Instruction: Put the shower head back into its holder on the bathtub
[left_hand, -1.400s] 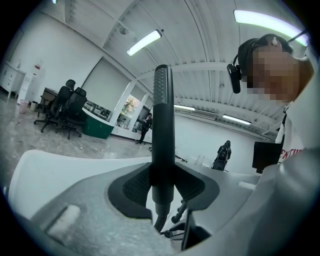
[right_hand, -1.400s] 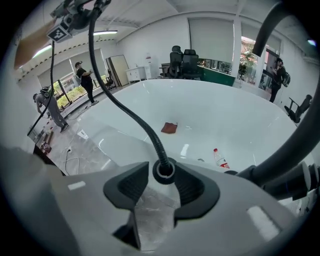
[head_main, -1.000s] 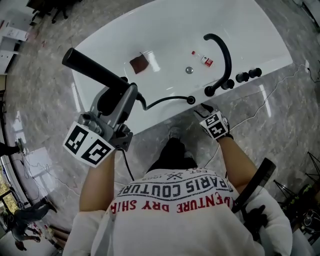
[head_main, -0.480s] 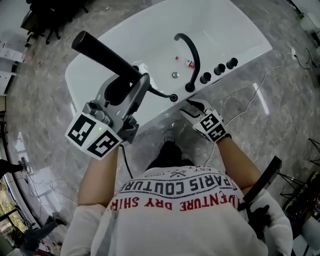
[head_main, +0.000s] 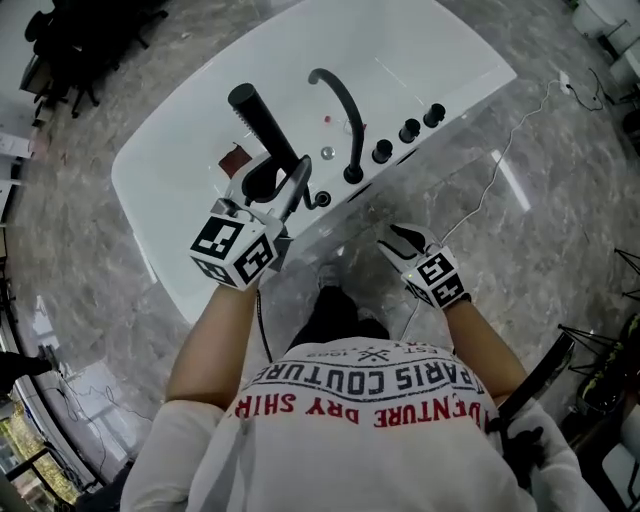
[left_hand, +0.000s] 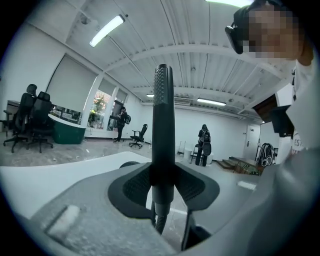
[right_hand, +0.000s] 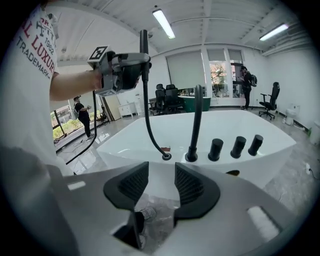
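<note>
Two grippers work here: the left gripper's (head_main: 288, 185) fingers clamp the shower head (head_main: 262, 125) upright above the bathtub (head_main: 150, 195) rim, so it wants lowering straight into the holder (head_main: 322, 199), while the right gripper's (head_main: 398, 236) fingers, parted and empty, have just been narrowing.

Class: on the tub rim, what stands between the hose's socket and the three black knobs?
The black spout rises there, seen in the right gripper view.

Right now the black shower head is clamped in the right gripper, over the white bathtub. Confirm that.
Wrong: the left gripper clamps the shower head over the white bathtub, per the left gripper view. The right gripper, jaws just closing slightly, holds nothing.
</note>
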